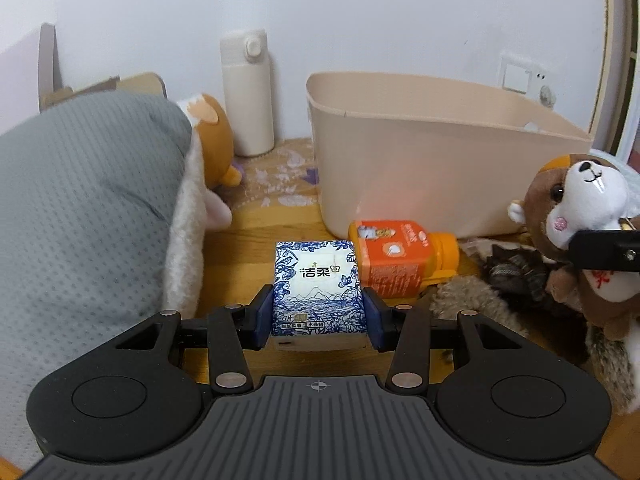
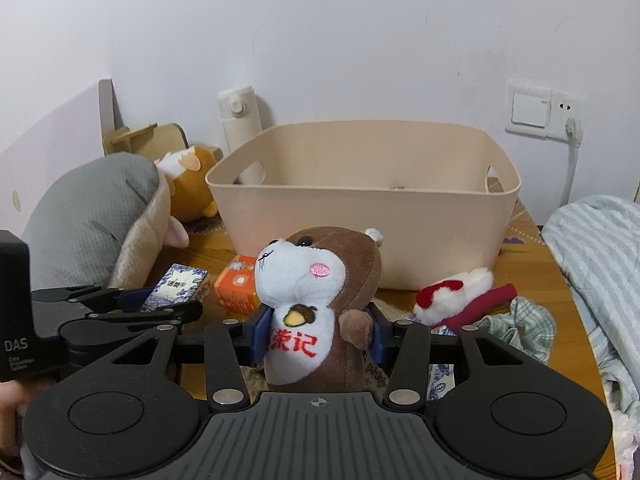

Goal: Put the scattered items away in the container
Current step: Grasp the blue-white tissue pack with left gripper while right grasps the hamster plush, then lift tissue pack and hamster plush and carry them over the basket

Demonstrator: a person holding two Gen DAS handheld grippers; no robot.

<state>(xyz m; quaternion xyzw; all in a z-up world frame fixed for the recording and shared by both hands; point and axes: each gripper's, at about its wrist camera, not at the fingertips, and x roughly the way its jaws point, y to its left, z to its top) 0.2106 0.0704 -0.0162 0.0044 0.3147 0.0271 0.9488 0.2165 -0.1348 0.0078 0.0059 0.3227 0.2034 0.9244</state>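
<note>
**On the tabletop, both tongs grip**

Before the beige bin (image 2: 360,200), the left tongs (image 1: 318,316) pinch a blue-patterned tissue pack (image 1: 316,284) beside an orange bottle (image 1: 396,256) lying flat; the right tongs (image 2: 318,340) clamp a brown hamster plush (image 2: 320,300), upright above the wooden tabletop (image 2: 212,248).
</note>
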